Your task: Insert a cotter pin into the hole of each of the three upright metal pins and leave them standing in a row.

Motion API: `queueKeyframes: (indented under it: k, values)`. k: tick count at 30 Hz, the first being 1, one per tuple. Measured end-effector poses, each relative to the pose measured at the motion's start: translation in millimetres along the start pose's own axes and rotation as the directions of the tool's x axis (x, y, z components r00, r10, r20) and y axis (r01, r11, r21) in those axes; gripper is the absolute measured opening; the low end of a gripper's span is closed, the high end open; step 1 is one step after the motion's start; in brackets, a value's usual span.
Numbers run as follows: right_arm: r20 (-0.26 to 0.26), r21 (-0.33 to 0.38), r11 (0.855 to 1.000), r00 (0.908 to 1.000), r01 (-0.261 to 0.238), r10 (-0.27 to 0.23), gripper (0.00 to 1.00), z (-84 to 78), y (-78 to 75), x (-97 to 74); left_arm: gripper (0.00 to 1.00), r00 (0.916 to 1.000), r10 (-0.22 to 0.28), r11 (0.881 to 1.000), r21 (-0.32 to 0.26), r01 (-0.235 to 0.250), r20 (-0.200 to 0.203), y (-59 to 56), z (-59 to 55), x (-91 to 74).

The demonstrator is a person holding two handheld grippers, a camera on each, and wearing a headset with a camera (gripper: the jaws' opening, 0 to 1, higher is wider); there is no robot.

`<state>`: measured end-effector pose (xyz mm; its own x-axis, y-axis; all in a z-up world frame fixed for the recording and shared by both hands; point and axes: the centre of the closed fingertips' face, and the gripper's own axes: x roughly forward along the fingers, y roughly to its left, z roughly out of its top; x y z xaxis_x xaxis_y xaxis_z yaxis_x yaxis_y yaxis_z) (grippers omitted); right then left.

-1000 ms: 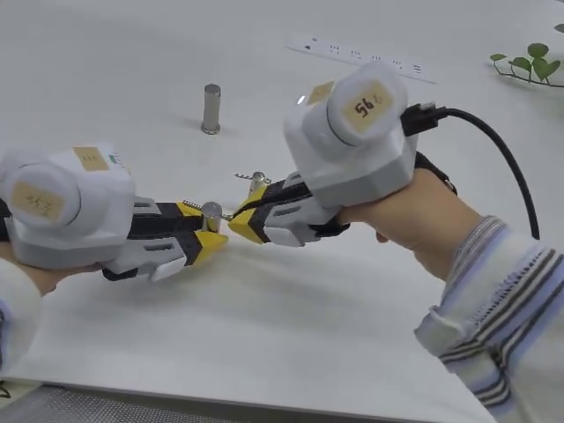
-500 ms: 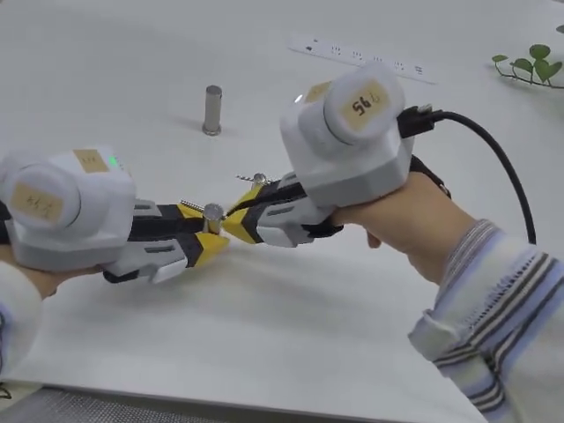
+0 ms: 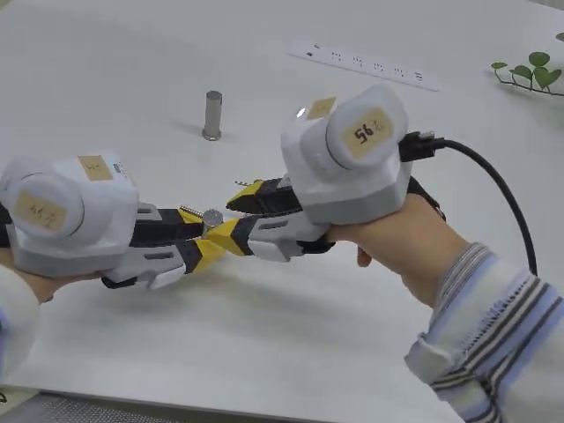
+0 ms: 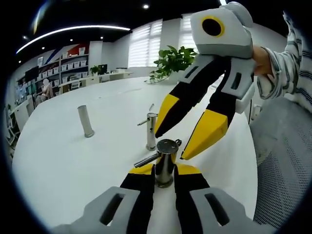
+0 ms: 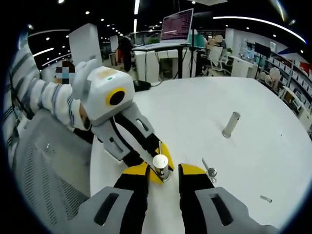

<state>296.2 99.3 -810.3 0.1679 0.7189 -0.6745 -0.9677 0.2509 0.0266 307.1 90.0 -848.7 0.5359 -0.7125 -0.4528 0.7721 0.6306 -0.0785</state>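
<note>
Presently, the left gripper (image 4: pixel 165 171) is clamped on an upright metal pin (image 4: pixel 166 152) carrying a cotter pin (image 4: pixel 146 160), toward the near edge of the table (image 3: pixel 291 344), while the right gripper (image 4: pixel 172 145) holds its jaws apart just beside that pin's head.

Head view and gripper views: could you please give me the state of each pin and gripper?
Near pin: upright, cotter pin through it, gripped at its base.
Middle pin: upright, likewise fitted, free.
Far pin: upright, no cotter pin visible in it.
Loose cotter pin: lying on the table.
Left gripper: shut on near pin.
Right gripper: open, close by near pin.
</note>
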Motion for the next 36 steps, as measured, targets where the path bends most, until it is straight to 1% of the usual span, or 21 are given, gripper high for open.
queueKeyframes:
  k: [1,4,5,8,10,13,16,19,21,22,24,27,28,30,31,33,36]
  values:
    - [-0.001,0.003,1.0,1.0,0.002,-0.002,0.25,-0.2,-0.3,0.2,0.15,1.0,-0.008,1.0,0.01,0.008,-0.005,-1.0,-0.5,0.1]
    - [0.014,0.023,1.0,0.9999,0.005,-0.005,0.25,1.1,0.0,2.2,0.26,0.9998,-0.01,0.999,0.037,0.01,-0.019,-0.7,-2.2,0.3]
    - [0.017,0.025,1.0,0.9998,0.005,-0.006,0.25,1.5,0.2,2.6,0.3,0.9998,-0.009,0.999,0.033,0.01,-0.018,-0.6,-2.1,0.2]
    - [0.024,0.022,1.0,0.9997,-0.001,0.0,0.25,2.6,2.9,5.7,0.38,0.9999,-0.012,1.0,0.019,0.012,-0.012,-0.3,-1.4,-1.5]
    - [0.024,0.018,1.0,0.9997,-0.005,0.005,0.25,2.4,4.8,8.1,0.42,0.9996,-0.024,1.0,0.005,0.024,-0.015,-1.6,-2.2,-3.1]
    - [0.022,0.012,1.0,0.9997,-0.009,0.009,0.25,1.4,5.8,11.7,0.56,0.9993,-0.035,0.999,-0.002,0.035,-0.017,-2.7,-3.9,-6.0]
    - [0.022,0.012,1.0,0.9997,-0.013,0.012,0.25,0.5,5.3,15.1,0.67,0.9993,-0.036,0.999,-0.015,0.036,-0.01,-2.6,-4.6,-9.4]
    - [0.026,0.011,1.0,0.9996,-0.007,0.007,0.24,0.6,4.7,16.5,0.74,0.9995,-0.029,0.999,-0.021,0.029,-0.006,-2.0,-4.9,-12.2]
    - [0.034,0.002,1.0,0.9994,0.008,-0.008,0.23,0.9,2.0,17.7,0.76,0.9993,-0.033,0.999,-0.033,0.034,0.018,-3.8,-1.1,-14.5]
    - [0.036,0.003,1.0,0.9993,0.012,-0.012,0.23,0.6,1.3,18.2,0.77,0.9991,-0.025,0.998,-0.049,0.027,0.035,-3.7,1.7,-16.3]
    - [0.047,0.002,1.0,0.9987,0.017,-0.017,0.23,0.7,0.4,19.1,0.78,0.9989,-0.023,0.998,-0.052,0.025,0.041,-3.7,2.8,-17.6]
    - [0.042,-0.01,1.0,0.9989,0.02,-0.02,0.21,-1.9,-0.2,21.0,0.83,0.9989,-0.014,0.998,-0.061,0.016,0.044,-3.8,3.8,-18.7]
    - [0.038,-0.021,0.999,0.999,0.024,-0.024,0.2,-2.7,-0.4,21.9,0.89,0.9988,-0.013,0.997,-0.071,0.016,0.047,-4.4,4.0,-18.7]
    - [0.039,-0.021,1.0,0.999,0.023,-0.022,0.19,-2.6,0.2,22.5,1.0,0.9993,-0.006,0.994,-0.104,0.01,0.037,-2.9,0.5,-18.4]
    - [0.04,-0.018,1.0,0.999,0.021,-0.021,0.17,-2.5,0.4,22.7,0.98,0.9995,-0.008,0.994,-0.106,0.011,0.032,-2.9,-1.8,-18.7]
    - [0.04,-0.025,0.999,0.999,0.021,-0.02,0.16,-2.8,0.1,23.4,0.99,0.9998,-0.011,0.993,-0.118,0.013,0.019,-4.2,-5.6,-19.0]
    - [0.039,-0.028,0.999,0.999,0.021,-0.02,0.16,-3.0,-0.5,23.9,0.99,0.9999,-0.004,0.993,-0.117,0.005,0.012,-3.8,-8.5,-20.1]
